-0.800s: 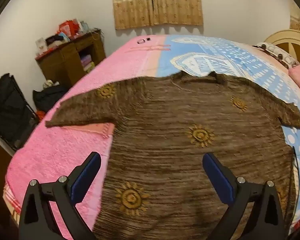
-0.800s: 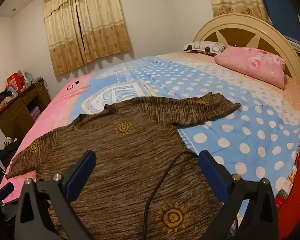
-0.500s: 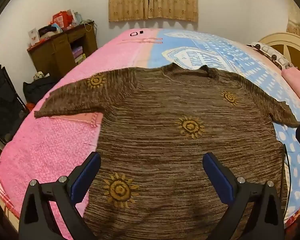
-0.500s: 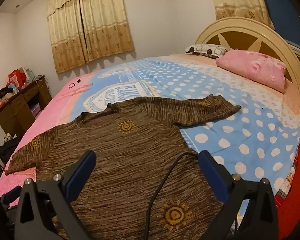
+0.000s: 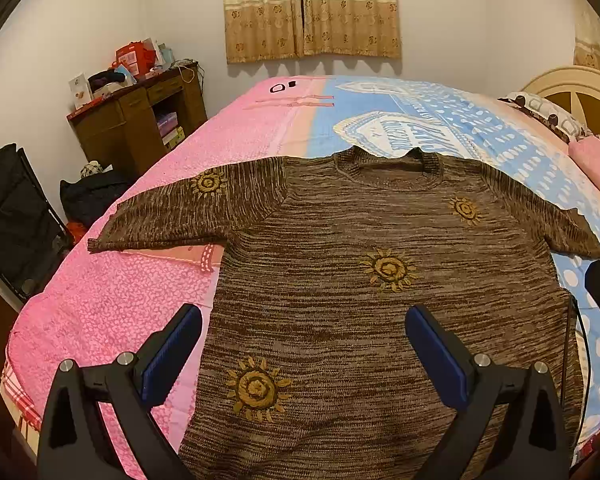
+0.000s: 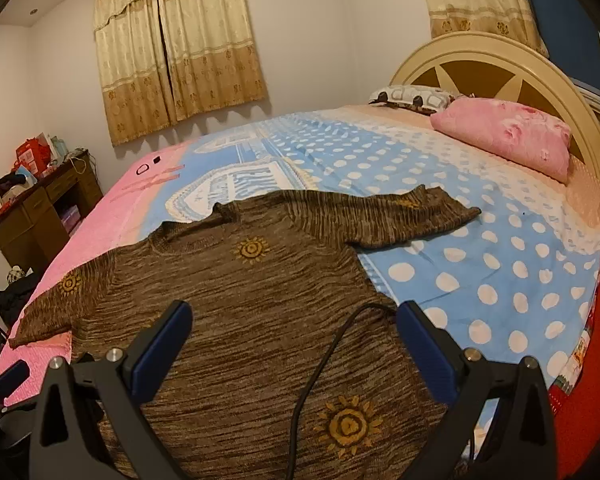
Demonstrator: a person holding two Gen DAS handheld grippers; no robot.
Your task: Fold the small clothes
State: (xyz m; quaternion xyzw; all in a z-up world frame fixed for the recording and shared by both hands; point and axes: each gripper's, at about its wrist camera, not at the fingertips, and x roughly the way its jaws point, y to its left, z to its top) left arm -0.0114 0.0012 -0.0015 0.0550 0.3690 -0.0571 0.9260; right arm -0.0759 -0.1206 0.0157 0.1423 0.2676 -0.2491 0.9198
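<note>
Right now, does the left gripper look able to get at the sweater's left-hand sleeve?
Probably yes. The left gripper is open and empty above the brown sweater, and the sleeve lies flat on the pink cover with nothing in the way.

Bed [image 5: 236, 148], pink-and-blue dotted cover; pink pillow [image 6: 504, 136] against cream headboard [image 6: 480, 52]; beige curtains [image 5: 312, 8]; cluttered wooden cabinet [image 5: 136, 120]; black cable [image 6: 320, 364].

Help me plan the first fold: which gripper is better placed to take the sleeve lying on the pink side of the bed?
Probably left: the left gripper, open, hangs by that sleeve. The right gripper hangs toward the sweater's opposite side.
</note>
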